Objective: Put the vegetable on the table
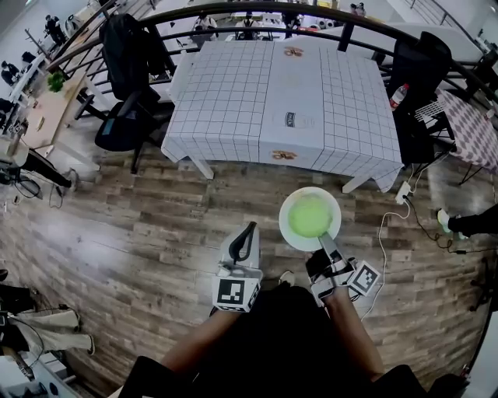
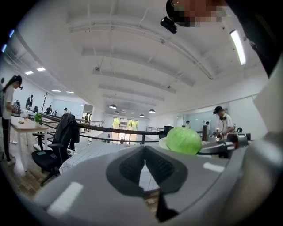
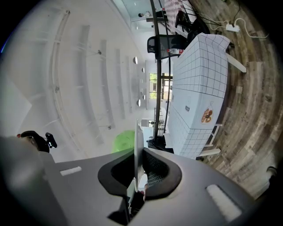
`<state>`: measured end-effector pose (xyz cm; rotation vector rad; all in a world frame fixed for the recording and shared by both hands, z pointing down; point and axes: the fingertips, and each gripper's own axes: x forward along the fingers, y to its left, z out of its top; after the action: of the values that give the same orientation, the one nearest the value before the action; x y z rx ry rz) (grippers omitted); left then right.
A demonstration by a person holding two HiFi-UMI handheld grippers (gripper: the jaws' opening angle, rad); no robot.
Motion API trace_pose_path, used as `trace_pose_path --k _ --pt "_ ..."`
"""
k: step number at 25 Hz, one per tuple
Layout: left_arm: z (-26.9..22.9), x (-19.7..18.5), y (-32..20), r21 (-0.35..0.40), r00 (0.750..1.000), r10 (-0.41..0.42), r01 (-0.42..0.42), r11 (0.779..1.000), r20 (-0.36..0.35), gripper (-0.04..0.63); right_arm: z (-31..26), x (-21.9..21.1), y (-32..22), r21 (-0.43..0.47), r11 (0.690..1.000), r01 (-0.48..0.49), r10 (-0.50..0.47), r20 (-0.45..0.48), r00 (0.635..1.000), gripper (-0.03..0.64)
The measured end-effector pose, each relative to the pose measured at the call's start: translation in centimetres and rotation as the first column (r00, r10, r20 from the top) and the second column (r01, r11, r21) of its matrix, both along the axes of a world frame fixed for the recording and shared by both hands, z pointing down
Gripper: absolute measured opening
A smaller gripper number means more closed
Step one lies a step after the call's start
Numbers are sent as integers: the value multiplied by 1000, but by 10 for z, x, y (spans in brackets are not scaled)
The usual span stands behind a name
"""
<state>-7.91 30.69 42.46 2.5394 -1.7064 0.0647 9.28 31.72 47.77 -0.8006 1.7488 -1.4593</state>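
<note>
A round green vegetable (image 1: 309, 215), a cabbage, lies on a white plate (image 1: 286, 226). My right gripper (image 1: 327, 241) is shut on the plate's near rim and holds it level over the wooden floor, short of the table (image 1: 233, 101) with the checked white cloth. In the right gripper view the plate edge (image 3: 138, 150) stands between the pads, with the cabbage (image 3: 122, 141) to its left. My left gripper (image 1: 249, 233) is beside the plate, its jaws together and empty. From the left gripper view the cabbage (image 2: 183, 140) shows to the right.
Black office chairs stand at the table's left (image 1: 128, 116) and right (image 1: 416, 70). A dark railing (image 1: 257, 9) runs behind the table. A power strip (image 1: 403, 192) with cable lies on the floor at right. Another clothed table (image 1: 475, 124) is far right.
</note>
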Motion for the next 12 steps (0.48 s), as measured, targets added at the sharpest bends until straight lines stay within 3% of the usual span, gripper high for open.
trace_pose_path --k 2,7,12 --pt "-11 -4 -2 -11 1000 -18 18 1000 -7 9 -10 0 -1 -15 1000 7 -8 -3 1000 18" --pt "18 13 9 18 999 -43 43 999 -4 9 22 20 9 6 1000 23 -23 11 1000 18" --pt "-8 33 -3 -16 997 -77 77 997 -31 9 -1 41 -2 -39 999 38 -38 -4 999 18"
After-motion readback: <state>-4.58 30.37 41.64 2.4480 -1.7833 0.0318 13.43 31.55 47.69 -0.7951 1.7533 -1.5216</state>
